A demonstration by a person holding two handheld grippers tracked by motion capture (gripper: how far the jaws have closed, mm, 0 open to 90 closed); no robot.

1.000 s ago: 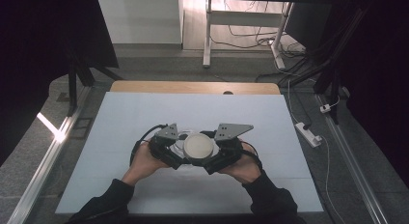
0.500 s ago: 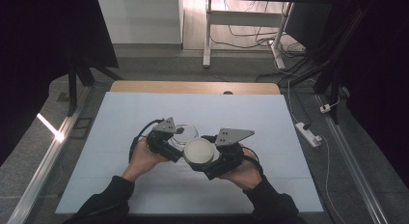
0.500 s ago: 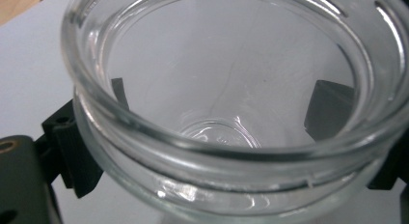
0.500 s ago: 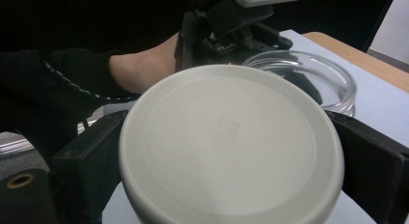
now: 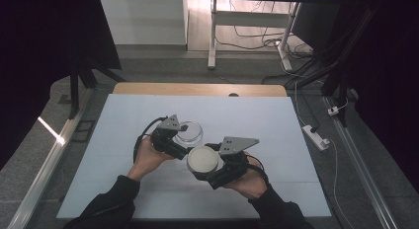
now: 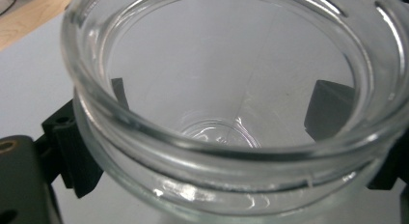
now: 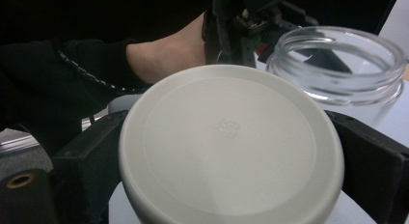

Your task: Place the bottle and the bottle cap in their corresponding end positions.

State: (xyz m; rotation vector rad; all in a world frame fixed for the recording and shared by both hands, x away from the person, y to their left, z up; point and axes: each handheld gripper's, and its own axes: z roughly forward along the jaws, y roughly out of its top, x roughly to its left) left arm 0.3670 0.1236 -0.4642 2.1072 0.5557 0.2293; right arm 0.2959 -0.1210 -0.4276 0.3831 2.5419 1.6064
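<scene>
- Two things are held: the left gripper (image 5: 184, 140) is clamped around a clear glass jar (image 5: 189, 132), its black jaws pressing the wall on either side just below the threaded rim.
- Off at about four o'clock from the jar, the right gripper (image 5: 203, 166) is closed on a round off-white lid (image 5: 203, 159), one jaw on each side of its edge.
- Lid and jar sit near each other but apart, both roughly mid-table (image 5: 276, 140).
- Bare white surface stretches wide toward twelve, three and nine o'clock; the near edge lies closer.
- At the lid's centre a faint embossed mark shows, too soft to read.
</scene>
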